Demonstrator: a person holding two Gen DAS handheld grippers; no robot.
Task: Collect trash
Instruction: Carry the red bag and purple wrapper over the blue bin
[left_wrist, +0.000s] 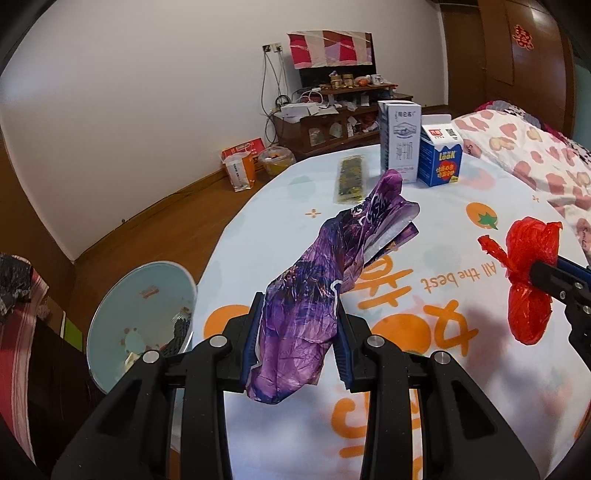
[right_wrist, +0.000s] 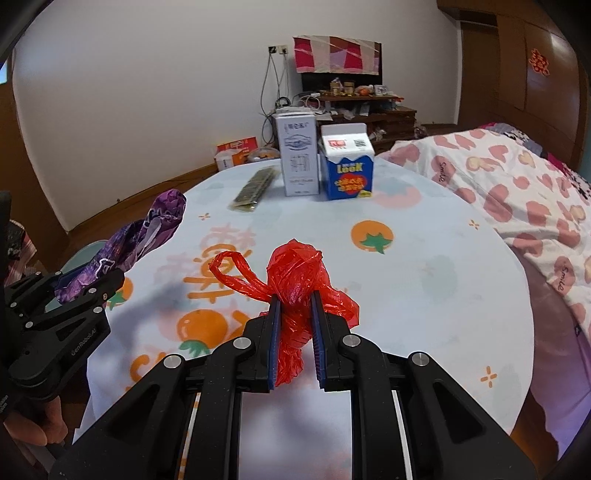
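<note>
Above the table (right_wrist: 424, 280), the left hand-held gripper (left_wrist: 299, 332) clamps a crumpled purple wrapper (left_wrist: 332, 266); the right hand-held gripper (right_wrist: 295, 332) pinches a knotted red bag (right_wrist: 295, 288). Both look light, soft, slippery—best gripped mid-bunch. A bin (left_wrist: 122, 295) waits left.

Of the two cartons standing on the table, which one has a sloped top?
The blue carton marked LOOK: its white top slopes to a ridge. The taller white carton beside it has a flat top.

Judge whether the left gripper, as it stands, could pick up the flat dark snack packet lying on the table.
Probably not yet: the left gripper is shut on the purple wrapper, so its jaws are occupied. The dark snack packet lies unobstructed beyond it, beside the white carton.
</note>
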